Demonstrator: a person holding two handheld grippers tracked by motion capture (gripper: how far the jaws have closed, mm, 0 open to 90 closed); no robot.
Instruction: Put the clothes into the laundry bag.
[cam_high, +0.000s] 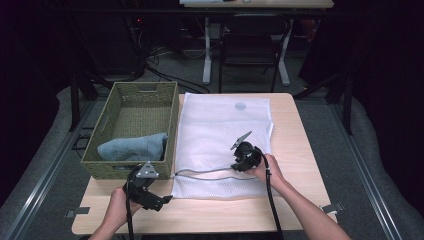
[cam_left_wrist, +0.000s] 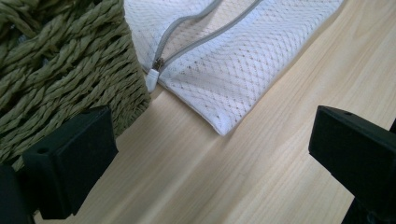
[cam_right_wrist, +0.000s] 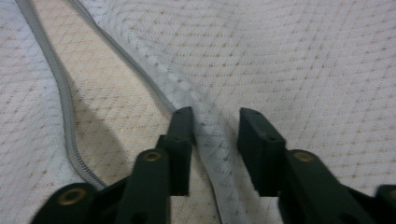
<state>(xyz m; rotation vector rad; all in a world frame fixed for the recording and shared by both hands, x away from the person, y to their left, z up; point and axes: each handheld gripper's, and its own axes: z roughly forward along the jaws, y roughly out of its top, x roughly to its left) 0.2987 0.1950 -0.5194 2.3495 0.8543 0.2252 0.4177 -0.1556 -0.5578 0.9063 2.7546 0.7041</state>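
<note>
A white mesh laundry bag (cam_high: 222, 127) lies flat on the wooden table (cam_high: 295, 150), its grey zipper (cam_high: 205, 173) gaping along the near edge. My right gripper (cam_high: 238, 164) rests on the bag at that opening. In the right gripper view its jaws (cam_right_wrist: 212, 116) stand open, straddling the bag's upper zipper edge (cam_right_wrist: 210, 140) without pinching it. My left gripper (cam_high: 159, 199) hovers over bare wood at the front left, jaws wide open (cam_left_wrist: 210, 140) and nothing between them. Just ahead of it are the zipper pull (cam_left_wrist: 154, 74) and the bag's corner (cam_left_wrist: 223, 126).
An olive woven basket (cam_high: 172, 125) stands at the table's left beside the bag, holding a folded blue-grey garment (cam_high: 132, 146). Its corner (cam_left_wrist: 70, 60) sits close to my left jaw. A chair (cam_high: 247, 47) and table legs stand beyond the far edge.
</note>
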